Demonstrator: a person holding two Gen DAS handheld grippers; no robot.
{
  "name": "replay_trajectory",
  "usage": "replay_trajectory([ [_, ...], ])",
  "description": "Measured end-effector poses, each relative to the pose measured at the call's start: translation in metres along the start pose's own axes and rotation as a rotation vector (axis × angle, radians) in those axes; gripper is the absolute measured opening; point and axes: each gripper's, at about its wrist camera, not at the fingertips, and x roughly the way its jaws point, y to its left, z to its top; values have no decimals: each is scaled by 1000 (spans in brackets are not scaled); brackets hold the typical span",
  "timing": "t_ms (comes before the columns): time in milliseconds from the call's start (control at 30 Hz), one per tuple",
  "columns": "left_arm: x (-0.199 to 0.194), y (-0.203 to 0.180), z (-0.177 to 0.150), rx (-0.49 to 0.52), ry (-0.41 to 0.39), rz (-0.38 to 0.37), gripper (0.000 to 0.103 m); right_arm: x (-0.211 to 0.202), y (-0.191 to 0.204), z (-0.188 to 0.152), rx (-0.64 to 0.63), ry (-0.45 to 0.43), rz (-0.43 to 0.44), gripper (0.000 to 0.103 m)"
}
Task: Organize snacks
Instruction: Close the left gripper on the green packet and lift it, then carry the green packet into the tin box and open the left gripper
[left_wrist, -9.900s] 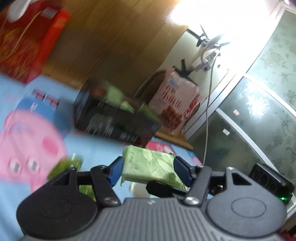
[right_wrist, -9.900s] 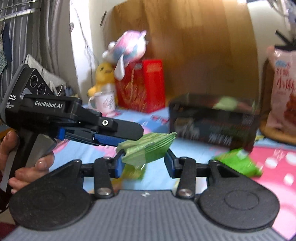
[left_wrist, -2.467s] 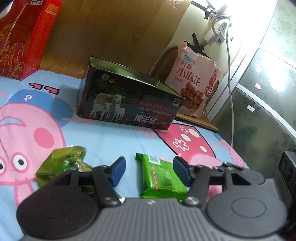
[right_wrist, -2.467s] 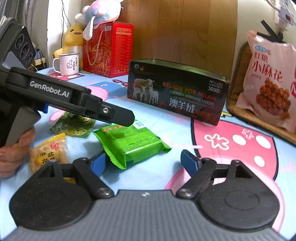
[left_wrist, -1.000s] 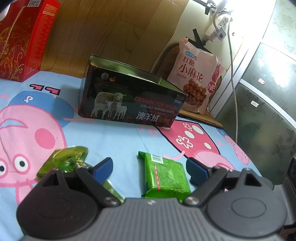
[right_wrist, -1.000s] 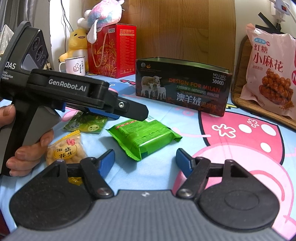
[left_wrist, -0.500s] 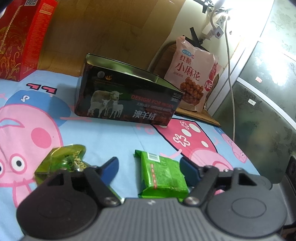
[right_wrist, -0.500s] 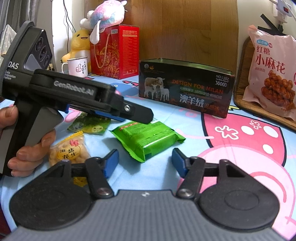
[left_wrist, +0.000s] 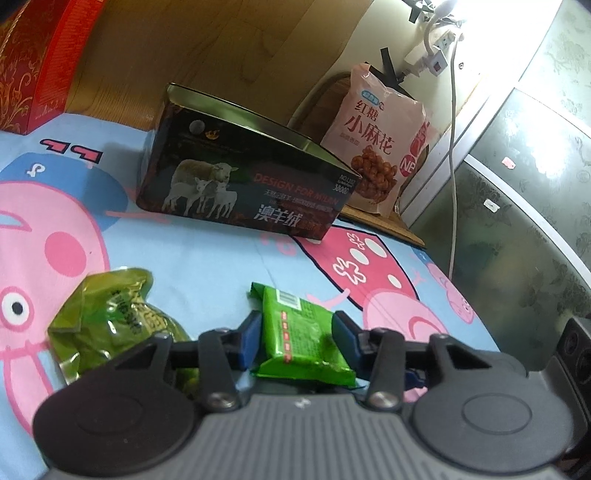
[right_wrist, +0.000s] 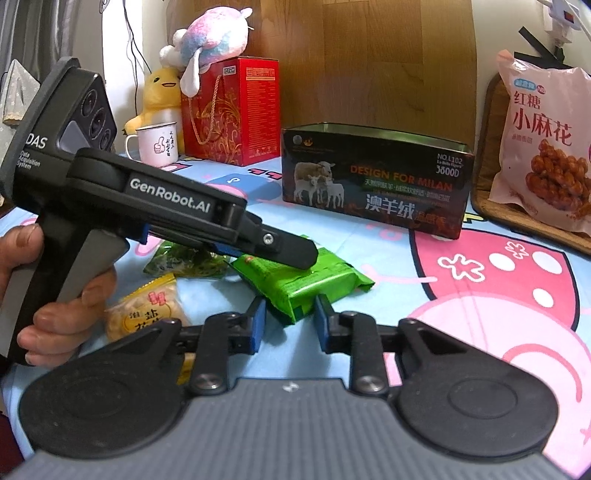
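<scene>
Left wrist: our left gripper has its fingers pinching the bright green snack pack, which lies on the cartoon sheet short of the dark open tin. Olive pouch sits just left.

Right wrist: right gripper fingers half spread around that pack's near corner, contact unclear. Yellow peanut bag lies left.

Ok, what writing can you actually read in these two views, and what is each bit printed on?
"GenRobot.AI": left tongs body.
"DAS Data Acquisition System": same body's housing.
"DESIGN FOR MILAN", "NO.L102", "3800D", "澳羊绒": black tin.
"红糖 小麻花": pink snack bag.
Small print on the red gift box, white mug, green packet and yellow packet: too small or hidden to read.
</scene>
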Motion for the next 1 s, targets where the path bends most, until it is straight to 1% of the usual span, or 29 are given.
replay_trajectory([
  [33,0,0,0,-1,1,-2,41,0,0,0,4,-1,2,34],
  [200,-1,2,1,-23,5,4,34,-1,-1,-1,14,-1,6,36],
  [300,-5,1,0,-41,-6,10,32,-2,-1,0,13,-14,-8,31],
  [333,-8,-1,2,-43,-20,9,31,-3,-1,1,17,-30,-8,29],
  [400,-16,-6,8,-28,-51,8,31,-7,-3,5,23,-65,0,29],
  [567,-29,-12,38,-4,-132,12,31,-6,-6,33,-25,-151,-4,29],
  [700,-28,-11,68,-2,-178,24,31,5,-14,58,-61,-204,-12,29],
  [767,-24,-11,85,11,-199,42,31,15,-20,72,-78,-223,-18,29],
  [867,-13,-9,106,20,-215,72,31,30,-33,92,-81,-240,-21,29],
  [933,-3,-5,120,15,-216,87,32,44,-42,104,-78,-235,-25,29],
  [1000,12,3,132,-5,-200,98,37,57,-51,110,-78,-221,-37,29],
])
